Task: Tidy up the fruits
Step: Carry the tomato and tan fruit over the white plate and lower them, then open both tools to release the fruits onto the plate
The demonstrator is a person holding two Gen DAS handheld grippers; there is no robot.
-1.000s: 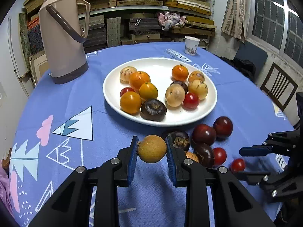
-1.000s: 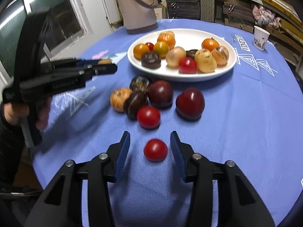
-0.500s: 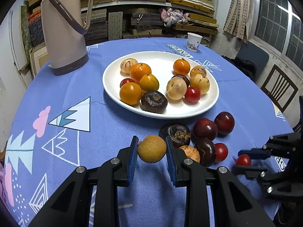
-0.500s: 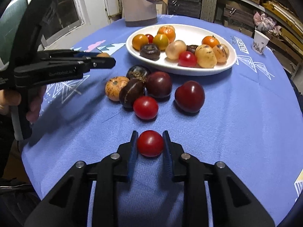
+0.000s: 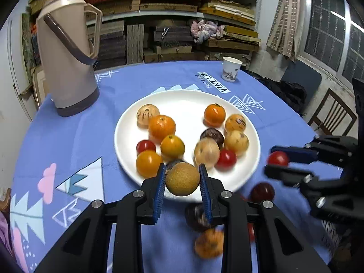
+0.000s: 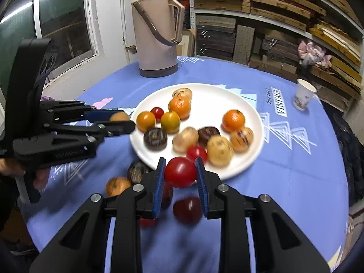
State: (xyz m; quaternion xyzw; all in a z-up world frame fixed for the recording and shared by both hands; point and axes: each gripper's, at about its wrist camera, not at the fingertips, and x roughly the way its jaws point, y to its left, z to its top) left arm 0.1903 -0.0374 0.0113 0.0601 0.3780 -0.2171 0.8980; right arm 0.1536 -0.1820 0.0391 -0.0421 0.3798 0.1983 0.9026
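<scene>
My left gripper (image 5: 182, 183) is shut on a round brown fruit (image 5: 182, 179) and holds it above the near rim of the white plate (image 5: 182, 100), which carries several oranges, tomatoes and other fruits. My right gripper (image 6: 179, 174) is shut on a red tomato (image 6: 180, 172), lifted over the plate's near edge (image 6: 227, 175). The right gripper with its tomato (image 5: 278, 158) shows at the right of the left wrist view; the left gripper (image 6: 122, 122) shows at the left of the right wrist view. Loose dark plums (image 6: 187, 209) and a brown fruit (image 6: 117, 185) lie on the blue cloth below.
A tall beige thermos (image 5: 66, 52) stands at the back left of the round table. A paper cup (image 5: 231, 69) stands at the far edge. Shelves of stacked boards are behind, and a chair (image 5: 332, 116) is at the right.
Both grippers have risen and moved forward toward the plate with their fruit. The right gripper closed on the tomato and lifted it off the cloth.
</scene>
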